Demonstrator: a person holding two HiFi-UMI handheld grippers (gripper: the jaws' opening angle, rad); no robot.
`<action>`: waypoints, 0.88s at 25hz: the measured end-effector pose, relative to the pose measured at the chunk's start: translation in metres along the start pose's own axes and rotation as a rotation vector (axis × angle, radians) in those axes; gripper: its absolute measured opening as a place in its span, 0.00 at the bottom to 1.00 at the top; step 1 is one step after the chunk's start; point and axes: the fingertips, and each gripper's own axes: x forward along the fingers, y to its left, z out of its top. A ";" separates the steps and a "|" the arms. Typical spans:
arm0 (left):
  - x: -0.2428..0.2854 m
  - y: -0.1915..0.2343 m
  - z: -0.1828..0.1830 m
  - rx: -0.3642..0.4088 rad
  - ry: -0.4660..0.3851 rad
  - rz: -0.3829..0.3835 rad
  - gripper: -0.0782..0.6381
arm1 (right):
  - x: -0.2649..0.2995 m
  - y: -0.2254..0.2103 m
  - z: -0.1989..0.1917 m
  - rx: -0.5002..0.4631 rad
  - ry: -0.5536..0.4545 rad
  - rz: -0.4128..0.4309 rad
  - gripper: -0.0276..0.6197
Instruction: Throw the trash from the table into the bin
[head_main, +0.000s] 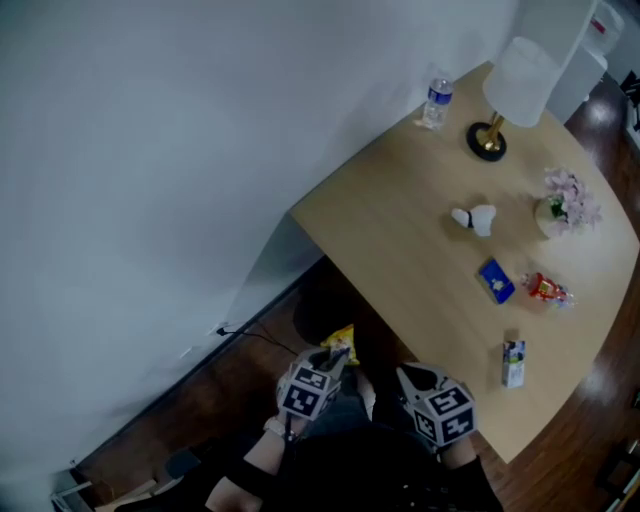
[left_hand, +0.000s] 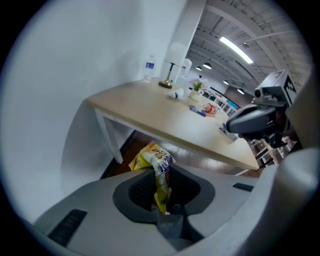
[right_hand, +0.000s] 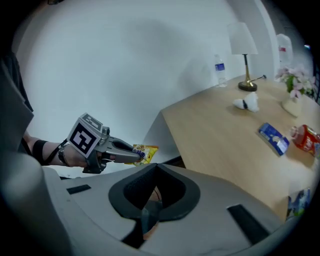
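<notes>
My left gripper (head_main: 336, 360) is shut on a yellow snack packet (head_main: 341, 343), held low beside the table's near-left corner. In the left gripper view the packet (left_hand: 154, 160) sticks up from between the jaws of the left gripper (left_hand: 162, 175). The right gripper view shows the same gripper (right_hand: 131, 156) pinching the packet (right_hand: 145, 151). My right gripper (head_main: 408, 377) hangs just right of it; its jaw tips meet and I see nothing held in the right gripper (right_hand: 156, 168). A dark round shape (head_main: 322, 306) under the table edge may be the bin.
The wooden table (head_main: 400, 230) carries a crumpled white tissue (head_main: 474, 218), a blue packet (head_main: 496, 281), a red wrapper (head_main: 547, 290), a small carton (head_main: 513, 363), a flower vase (head_main: 566, 205), a lamp (head_main: 510, 90) and a water bottle (head_main: 437, 100). A white wall stands left.
</notes>
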 end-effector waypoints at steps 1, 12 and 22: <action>0.003 0.018 -0.010 -0.018 0.012 0.018 0.23 | 0.014 0.007 0.002 -0.016 0.025 0.014 0.05; 0.110 0.169 -0.127 -0.134 0.189 0.112 0.23 | 0.145 0.051 -0.012 -0.069 0.228 0.097 0.05; 0.224 0.221 -0.211 -0.179 0.298 0.077 0.23 | 0.227 0.045 -0.027 -0.045 0.277 0.076 0.05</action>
